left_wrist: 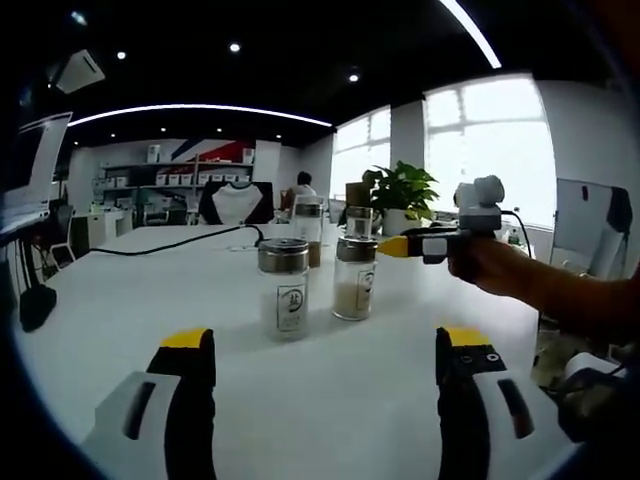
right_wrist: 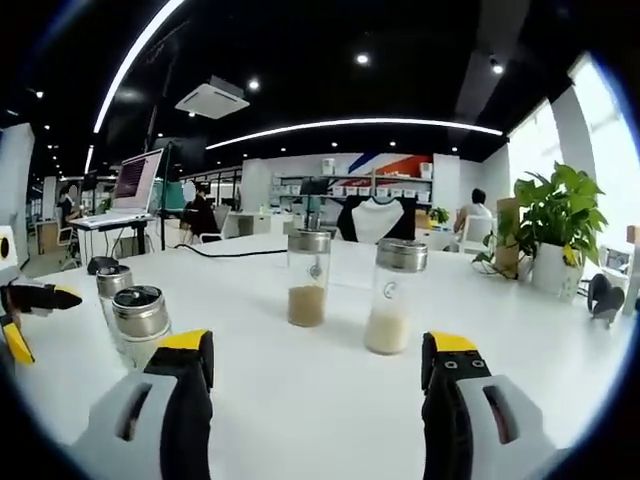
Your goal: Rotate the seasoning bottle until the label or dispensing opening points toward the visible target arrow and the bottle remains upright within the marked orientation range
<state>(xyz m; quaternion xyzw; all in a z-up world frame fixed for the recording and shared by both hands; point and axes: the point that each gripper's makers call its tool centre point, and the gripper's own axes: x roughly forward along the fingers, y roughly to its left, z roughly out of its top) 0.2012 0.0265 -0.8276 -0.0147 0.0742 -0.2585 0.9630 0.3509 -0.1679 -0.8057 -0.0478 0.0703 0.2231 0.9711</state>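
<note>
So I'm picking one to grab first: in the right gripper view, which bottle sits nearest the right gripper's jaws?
The pale-filled seasoning bottle, just ahead of the right gripper. The brown-filled bottle stands farther back.

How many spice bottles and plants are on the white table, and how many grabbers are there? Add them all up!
Seasoning bottles: 4
Potted plant: 1
Grippers: 2, the left gripper and the right gripper
Total: 7
</note>
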